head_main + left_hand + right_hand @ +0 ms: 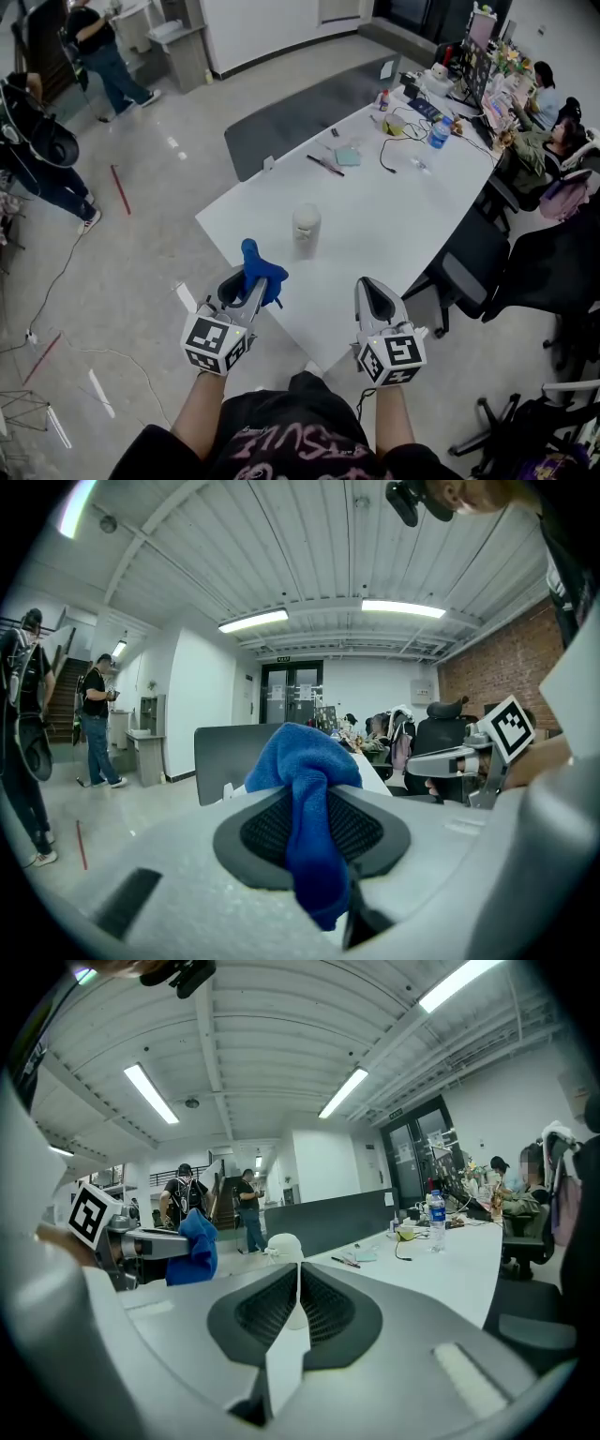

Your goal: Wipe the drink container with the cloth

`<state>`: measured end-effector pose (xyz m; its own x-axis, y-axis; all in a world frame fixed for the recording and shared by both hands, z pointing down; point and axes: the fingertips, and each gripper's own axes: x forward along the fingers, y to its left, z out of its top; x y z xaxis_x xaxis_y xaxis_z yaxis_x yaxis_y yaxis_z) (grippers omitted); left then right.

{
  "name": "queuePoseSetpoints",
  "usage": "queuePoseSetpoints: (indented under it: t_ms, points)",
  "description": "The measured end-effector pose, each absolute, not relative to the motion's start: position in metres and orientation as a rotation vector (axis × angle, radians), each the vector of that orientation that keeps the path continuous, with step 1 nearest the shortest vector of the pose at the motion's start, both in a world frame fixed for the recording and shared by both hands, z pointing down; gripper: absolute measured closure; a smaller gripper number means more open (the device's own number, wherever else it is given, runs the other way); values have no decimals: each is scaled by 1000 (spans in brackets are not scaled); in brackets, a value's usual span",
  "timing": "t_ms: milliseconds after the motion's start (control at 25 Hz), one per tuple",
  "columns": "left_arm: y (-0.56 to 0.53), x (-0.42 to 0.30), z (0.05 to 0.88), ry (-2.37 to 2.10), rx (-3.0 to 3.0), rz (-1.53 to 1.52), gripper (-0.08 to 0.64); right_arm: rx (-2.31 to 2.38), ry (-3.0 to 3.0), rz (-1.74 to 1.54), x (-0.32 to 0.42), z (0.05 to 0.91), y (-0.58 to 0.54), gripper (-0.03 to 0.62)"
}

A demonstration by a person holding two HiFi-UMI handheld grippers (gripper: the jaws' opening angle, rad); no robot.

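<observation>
The drink container (306, 230), a white lidded cup, stands upright on the white table (394, 234) near its front left corner. In the right gripper view the container (284, 1245) shows just beyond the jaws. My left gripper (251, 286) is shut on a blue cloth (262, 270) and hovers at the table's front edge, short of the container. The cloth (305, 771) bunches above the jaws and hangs down between them. My right gripper (373, 292) is over the table's front edge, to the right of the container. Its jaws stand a narrow slit apart with nothing between them (298, 1283).
At the table's far end lie a water bottle (438, 132), a cable (389, 155), pens and small items. Black office chairs (473, 267) stand along the right side, where people sit. Other people (103, 52) stand on the floor at the far left.
</observation>
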<state>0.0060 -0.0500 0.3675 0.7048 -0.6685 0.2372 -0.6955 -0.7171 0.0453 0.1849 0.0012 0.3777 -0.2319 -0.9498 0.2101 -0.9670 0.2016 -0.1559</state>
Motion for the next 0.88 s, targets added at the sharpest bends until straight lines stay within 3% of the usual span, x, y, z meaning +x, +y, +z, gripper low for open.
queuePoseSetpoints:
  t_ms: [880]
  points:
    - [-63, 21, 366, -1215, 2741, 327, 468, 1787, -2490, 369, 193, 367, -37, 554]
